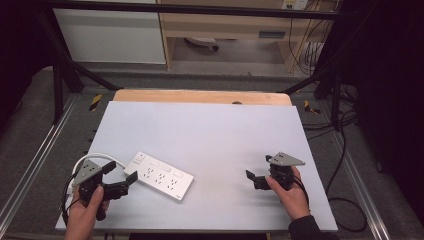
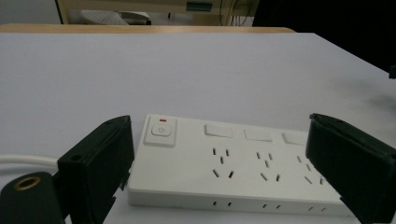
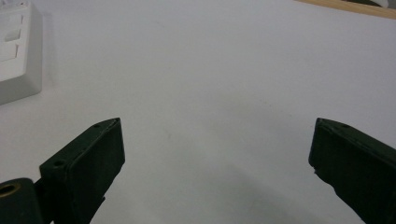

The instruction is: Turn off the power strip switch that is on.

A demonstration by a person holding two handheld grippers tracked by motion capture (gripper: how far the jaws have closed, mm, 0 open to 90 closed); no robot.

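Note:
A white power strip point(image 1: 159, 175) with a red-marked switch and several sockets lies flat at the front left of the white table point(image 1: 210, 130). Its white cable point(image 1: 100, 156) loops off to the left. My left gripper point(image 1: 122, 172) is held just in front of the strip's switch end, open, with nothing between its jaws. In the left gripper view the strip point(image 2: 243, 163) lies close ahead between the spread jaws of the left gripper point(image 2: 219, 140). My right gripper point(image 1: 259, 169) hovers open at the front right. In the right gripper view, the right gripper point(image 3: 219, 135) faces bare table, with the strip's corner point(image 3: 16, 51) at far left.
A wooden strip point(image 1: 200, 96) borders the table's far edge. Black frame posts point(image 1: 60, 90) stand at both back corners. Loose cables point(image 1: 345, 200) lie on the floor to the right. Shelving point(image 1: 225, 30) stands beyond the table.

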